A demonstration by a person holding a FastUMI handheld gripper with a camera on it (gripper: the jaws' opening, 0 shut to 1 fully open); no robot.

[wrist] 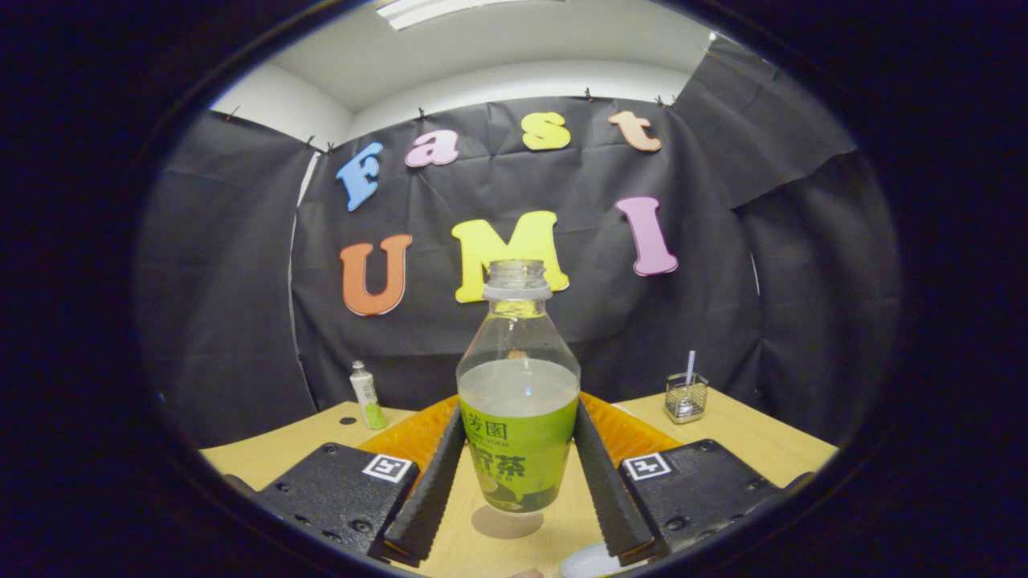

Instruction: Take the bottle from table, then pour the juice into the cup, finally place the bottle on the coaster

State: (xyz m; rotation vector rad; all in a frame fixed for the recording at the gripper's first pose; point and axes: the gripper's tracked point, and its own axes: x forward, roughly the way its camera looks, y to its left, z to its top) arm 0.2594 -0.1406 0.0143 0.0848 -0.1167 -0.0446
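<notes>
Gripper [518, 482] pinching bottle [518, 417] at label, both fingers [430, 490] pressed on sides; bottle lifted off table [723, 425], upright, cap off, approx half full. Could slosh out w/ quick tilt, or slip if squeeze eases. Pale rim just below right finger prob. cup [590, 562], barely visible, so pour could miss.

From my feed the booth reads evenly lit, fairly bright, by a ceiling light panel [426, 10] overhead — it blows out to plain white. A soft oval shadow [506, 522] lies on the desk [281, 453] under the bottle [518, 393], and a small glint sits on the liquid surface. The tool [518, 482], its fingers closed against the bottle's sides, looks sharp. Fisheye distortion bends the wall and desk edges hard toward the rim — detail there darkens and softens.
</notes>
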